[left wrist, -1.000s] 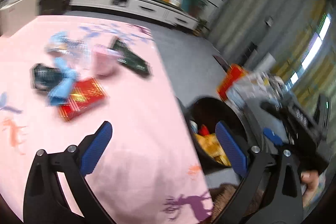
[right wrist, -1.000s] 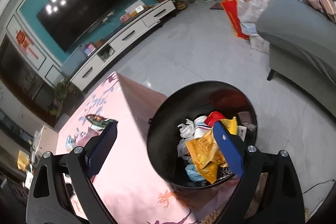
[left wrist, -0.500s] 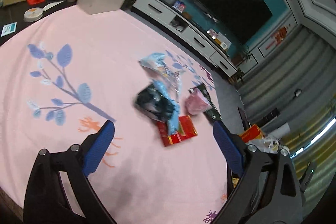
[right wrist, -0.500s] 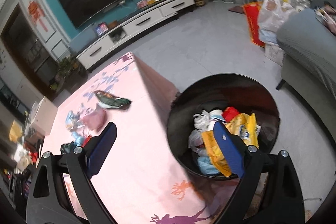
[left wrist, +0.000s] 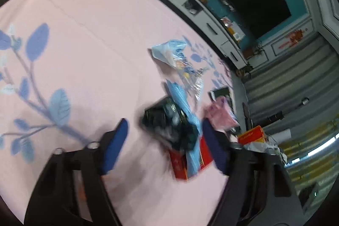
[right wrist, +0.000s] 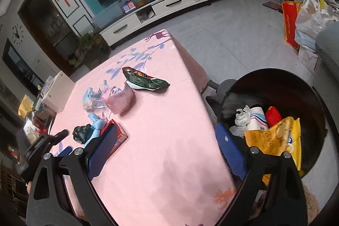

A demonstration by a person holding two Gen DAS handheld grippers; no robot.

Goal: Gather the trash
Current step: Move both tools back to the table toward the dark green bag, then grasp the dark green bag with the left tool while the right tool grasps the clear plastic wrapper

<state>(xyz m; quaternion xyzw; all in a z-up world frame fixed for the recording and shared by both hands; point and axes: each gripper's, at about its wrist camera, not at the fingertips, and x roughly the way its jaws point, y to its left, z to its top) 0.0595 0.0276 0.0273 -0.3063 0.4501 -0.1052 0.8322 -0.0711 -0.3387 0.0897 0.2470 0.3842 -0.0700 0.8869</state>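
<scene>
a crumpled black bag point(left wrist: 167, 122) is lying on the pink tabletop point(left wrist: 89, 52), tangled with a blue wrapper point(left wrist: 182, 99) and resting against a red box point(left wrist: 180, 162). the left claw point(left wrist: 165, 141) is framing that bag, its jaws closing with the bag between them but the pads not yet pressing, as far as the blur lets me tell. this looks like the pickup step. a pink bag point(right wrist: 119, 99) and a green packet point(right wrist: 144, 79) are waiting farther along. the right claw point(right wrist: 165, 145) is hanging spread and empty between tabletop and bin point(right wrist: 296, 86), already partly filled. next, the left needs to pinch the bag alone, without dragging the wrapper.
</scene>
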